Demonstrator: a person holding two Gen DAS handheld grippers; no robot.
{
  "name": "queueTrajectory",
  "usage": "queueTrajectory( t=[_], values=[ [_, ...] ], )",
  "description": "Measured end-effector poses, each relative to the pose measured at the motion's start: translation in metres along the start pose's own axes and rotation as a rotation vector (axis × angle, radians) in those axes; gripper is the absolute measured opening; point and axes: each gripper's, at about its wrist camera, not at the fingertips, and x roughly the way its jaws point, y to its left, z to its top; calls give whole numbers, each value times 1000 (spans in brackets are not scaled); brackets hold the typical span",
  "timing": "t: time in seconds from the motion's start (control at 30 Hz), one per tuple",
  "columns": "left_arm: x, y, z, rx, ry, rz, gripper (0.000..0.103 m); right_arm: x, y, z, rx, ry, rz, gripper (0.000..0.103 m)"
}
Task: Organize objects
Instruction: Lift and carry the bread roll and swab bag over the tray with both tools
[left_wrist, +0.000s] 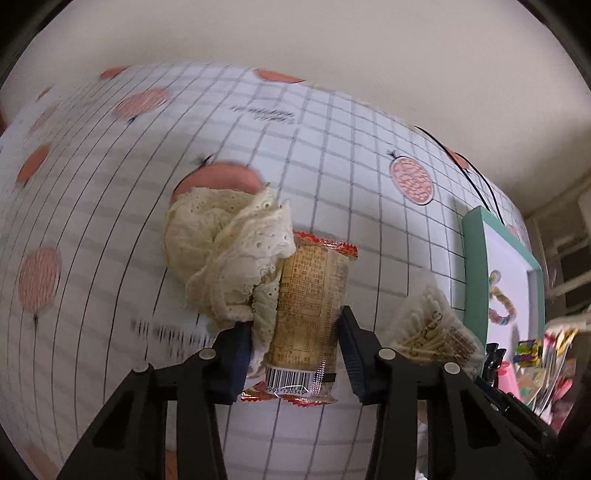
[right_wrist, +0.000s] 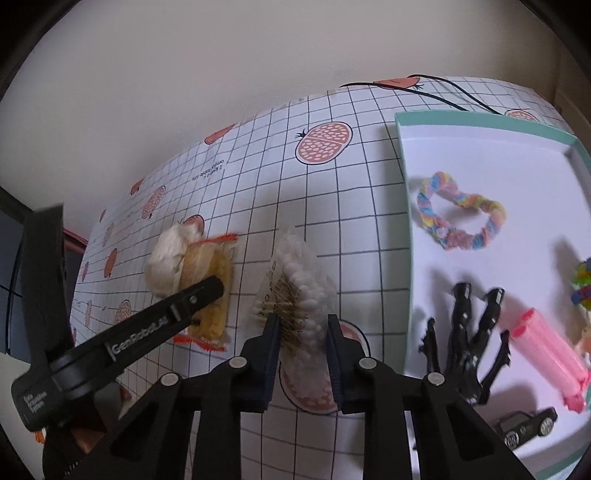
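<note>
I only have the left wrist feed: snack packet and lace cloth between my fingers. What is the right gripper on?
Observer: The right gripper straddles the cotton swab bag, fingers open.
Operator: What's in the tray? I only see its edge.
Observer: In the tray: a rainbow heart loop, a black claw clip, a pink tube and a toy car.
Operator: Any room left?
Observer: Yes, its far end looks bare.

I see a table under a white grid-patterned cloth with pomegranate prints (right_wrist: 325, 206). On it lie a cream lace fabric bundle (left_wrist: 221, 251), a tan snack packet with red crimped ends (left_wrist: 310, 314), a clear bag of cotton swabs (right_wrist: 299, 288) and a shallow teal-rimmed white tray (right_wrist: 406, 206).
</note>
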Motion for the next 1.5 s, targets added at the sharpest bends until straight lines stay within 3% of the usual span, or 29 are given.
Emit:
queueTrajectory(
  t=[0.37,0.97,1.5],
  values=[
    [-8,-23,-21,-141,-10,-6,46,-28,-10,-23,4,0,-12,22],
    [-49,-54,-22,-69,-155,-11,46,-79,-31,-6,-4,-122,-35,22],
    [-64,-97,-32,18,-208,-73,46,-113,-80,-1,86,-228,-86,22]
  ],
)
